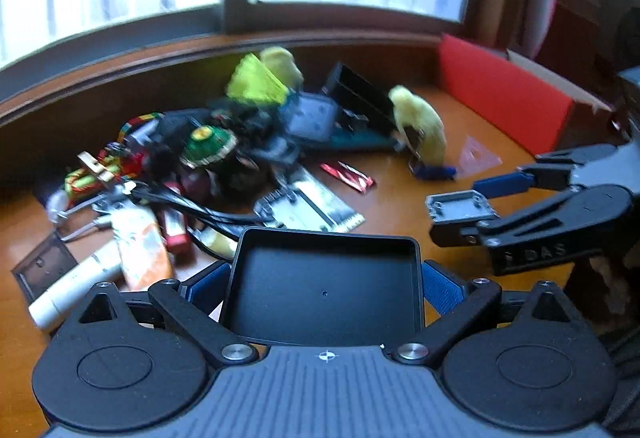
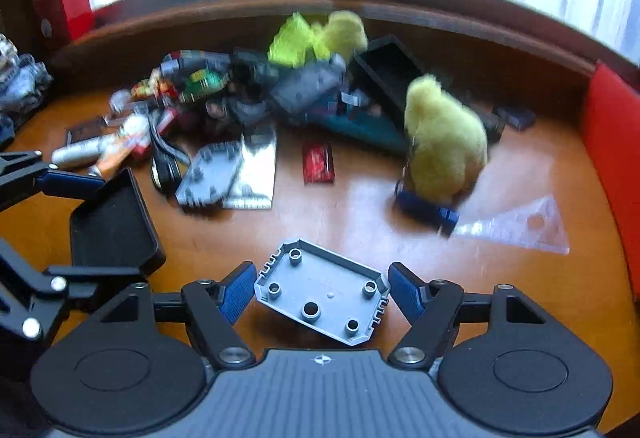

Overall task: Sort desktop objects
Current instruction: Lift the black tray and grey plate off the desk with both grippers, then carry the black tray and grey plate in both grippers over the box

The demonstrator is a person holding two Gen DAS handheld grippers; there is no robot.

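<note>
Black tray (image 1: 326, 290) sits clamped in the left gripper (image 1: 326, 288); right gripper (image 2: 322, 292) pinches a grey plate (image 2: 324, 296) beside it, above the desk (image 2: 360, 214). Looks like plate-into-tray next, so line it up.

- The left gripper (image 1: 325, 280) clamps a shallow black tray (image 1: 324, 286) between its blue pads.
- To its right, the right gripper (image 1: 486, 200) holds a grey plastic plate (image 1: 460, 205), seemingly above the wooden desk (image 1: 400, 206).

Shallow black rectangular tray (image 1: 324, 286), open side up, held between blue pads above the wooden desk; grey moulded plate (image 2: 323, 296), studded face up, tilted between pads.
</note>
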